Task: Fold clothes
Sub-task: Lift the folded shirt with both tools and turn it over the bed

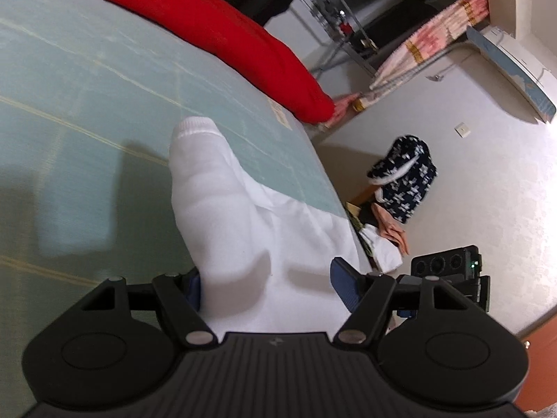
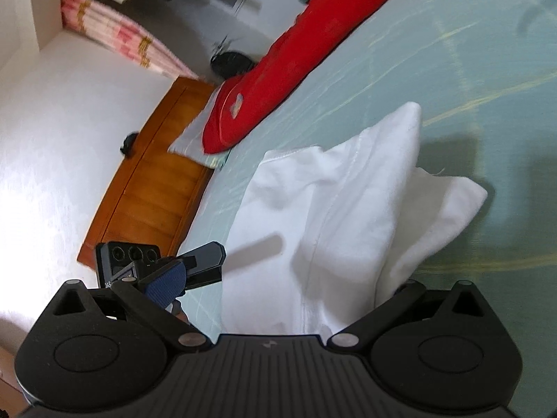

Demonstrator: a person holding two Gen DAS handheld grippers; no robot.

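Observation:
A white garment (image 1: 243,209) lies bunched on a pale green bed sheet (image 1: 69,87), one cuffed sleeve pointing away from me. My left gripper (image 1: 268,287) stands wide open astride its near end. The left pad touches the cloth and the right pad hovers just above it. In the right wrist view the same garment (image 2: 348,191) is piled in thick folds. My right gripper (image 2: 282,287) is open too: its left pad is clear of the cloth and its right finger is hidden under a fold. A black finger (image 2: 205,261) of the left gripper shows beside it.
A long red cushion (image 1: 216,24) (image 2: 296,52) lies along the far side of the bed. A wooden bed board (image 2: 149,174) ends the mattress. On the floor are a dark patterned bag (image 1: 403,177) and loose clothes (image 1: 386,240). Pink striped bedding (image 2: 115,35) is stacked by the wall.

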